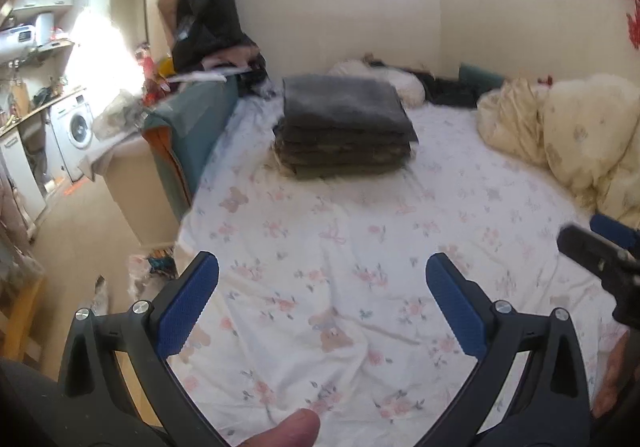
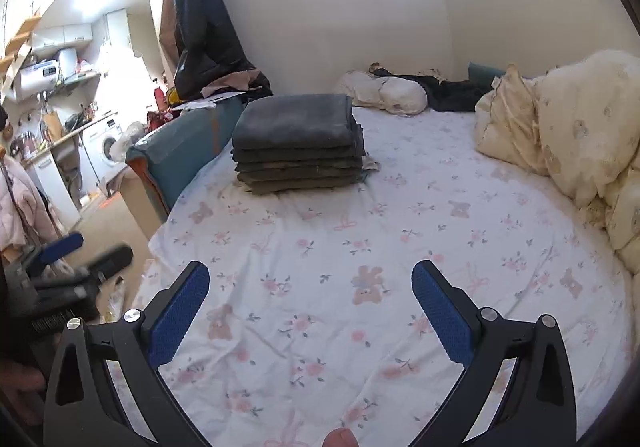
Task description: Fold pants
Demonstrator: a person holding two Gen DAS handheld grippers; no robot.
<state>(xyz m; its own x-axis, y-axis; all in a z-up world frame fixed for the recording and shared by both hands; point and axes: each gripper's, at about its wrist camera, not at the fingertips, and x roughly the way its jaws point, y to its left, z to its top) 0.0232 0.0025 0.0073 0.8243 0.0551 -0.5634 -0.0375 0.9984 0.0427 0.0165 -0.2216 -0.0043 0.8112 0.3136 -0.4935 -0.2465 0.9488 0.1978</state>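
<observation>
Both grippers hang over the near part of the bed (image 2: 460,175) with nothing between their blue pads. The left gripper (image 1: 322,271) has its fingers spread wide, and so does the right gripper (image 2: 310,279); each shows only flowered sheet through the gap. The only pants in sight appear to be the stack (image 2: 298,143) of folded dark garments at the far left of the bed, near the teal cushion (image 2: 180,151), well apart from both grippers. It holds about five pieces, grey on top and olive lower down, with folded edges facing the cameras. No loose, unfolded pair shows on the open sheet, so the folding looks either done or waiting on a fresh pair from out of view. Such cloth is likely soft and limp but fairly thick, probably heavier than a shirt; it would sag and slide if pinched at one point. A waistband corner and a hem, one per gripper, would give the firmest hold. A rumpled cream duvet (image 2: 568,119) lies along the right side.
</observation>
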